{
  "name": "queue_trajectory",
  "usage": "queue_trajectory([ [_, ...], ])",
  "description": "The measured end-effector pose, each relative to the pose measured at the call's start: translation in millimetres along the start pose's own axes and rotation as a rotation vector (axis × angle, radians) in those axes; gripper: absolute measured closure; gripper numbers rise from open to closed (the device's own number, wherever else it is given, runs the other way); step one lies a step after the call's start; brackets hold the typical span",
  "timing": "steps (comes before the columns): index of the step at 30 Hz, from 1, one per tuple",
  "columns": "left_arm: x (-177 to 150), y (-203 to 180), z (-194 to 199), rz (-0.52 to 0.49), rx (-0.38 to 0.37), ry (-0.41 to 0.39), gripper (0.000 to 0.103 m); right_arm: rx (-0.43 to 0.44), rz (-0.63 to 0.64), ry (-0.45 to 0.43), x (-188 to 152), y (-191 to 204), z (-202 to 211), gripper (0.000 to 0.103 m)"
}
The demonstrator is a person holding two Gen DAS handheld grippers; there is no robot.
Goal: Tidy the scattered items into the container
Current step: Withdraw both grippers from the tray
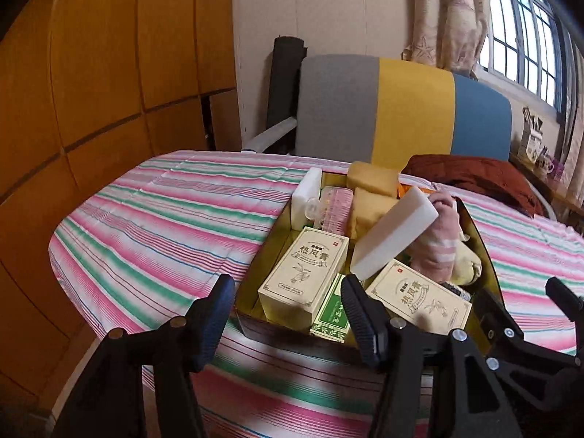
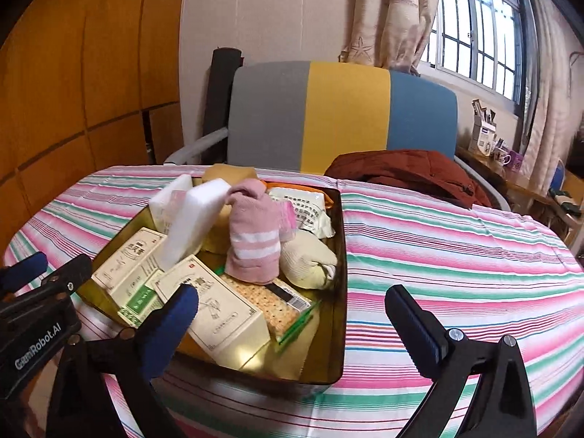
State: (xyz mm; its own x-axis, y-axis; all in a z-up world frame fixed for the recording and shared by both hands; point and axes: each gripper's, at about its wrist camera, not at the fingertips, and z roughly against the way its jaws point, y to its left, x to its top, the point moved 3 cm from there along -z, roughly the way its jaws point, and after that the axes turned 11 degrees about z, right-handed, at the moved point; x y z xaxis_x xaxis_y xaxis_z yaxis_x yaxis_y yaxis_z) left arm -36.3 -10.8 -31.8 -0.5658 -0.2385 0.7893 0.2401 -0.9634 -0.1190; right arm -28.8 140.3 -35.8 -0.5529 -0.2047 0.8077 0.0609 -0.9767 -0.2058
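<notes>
Striped cloth (image 2: 456, 255) in pink, green and white covers a table, and on it sits a shallow gold-lined tin container (image 2: 339, 292) crowded with small household things. Inside, two cream cartons with green printed lettering (image 1: 303, 273) lie flat near the front edge, with a narrow green box (image 1: 328, 314) wedged between them. A white foam block (image 1: 394, 237) leans at a tilt across the middle, propped on the items beneath. Beside it stands a rolled pink sock with white bands (image 2: 252, 241), and a pale cream sock bundle (image 2: 306, 259) rests against the container's right wall. Tan sponges (image 1: 372, 182) are stacked at the back, next to a second white block (image 1: 306, 193) standing upright in the far left corner. A packet of square crackers (image 2: 273, 306) lies flat under the pink sock.

The left gripper (image 1: 288, 310) hovers just above the container's near left corner, its blue-padded fingers spread apart with nothing between them. The right gripper (image 2: 292, 314) hangs over the container's near edge, its fingers spread very wide and empty.

Behind the table stands a chair with a grey, yellow and blue back (image 2: 343, 113), with a dark red garment (image 2: 408, 171) heaped on it.
</notes>
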Motion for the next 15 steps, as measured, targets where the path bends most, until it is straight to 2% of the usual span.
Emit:
queue_trajectory([
  [6, -2.7, -5.5, -1.0, -0.004, -0.019, 0.031, 0.042, -0.010, -0.007, -0.005, 1.8, -2.2, -0.7, 0.000],
  [15, -1.4, -5.0, 5.8, 0.001, -0.032, 0.026, 0.044, -0.011, 0.001, -0.014, 4.1, 0.3, 1.9, 0.000],
])
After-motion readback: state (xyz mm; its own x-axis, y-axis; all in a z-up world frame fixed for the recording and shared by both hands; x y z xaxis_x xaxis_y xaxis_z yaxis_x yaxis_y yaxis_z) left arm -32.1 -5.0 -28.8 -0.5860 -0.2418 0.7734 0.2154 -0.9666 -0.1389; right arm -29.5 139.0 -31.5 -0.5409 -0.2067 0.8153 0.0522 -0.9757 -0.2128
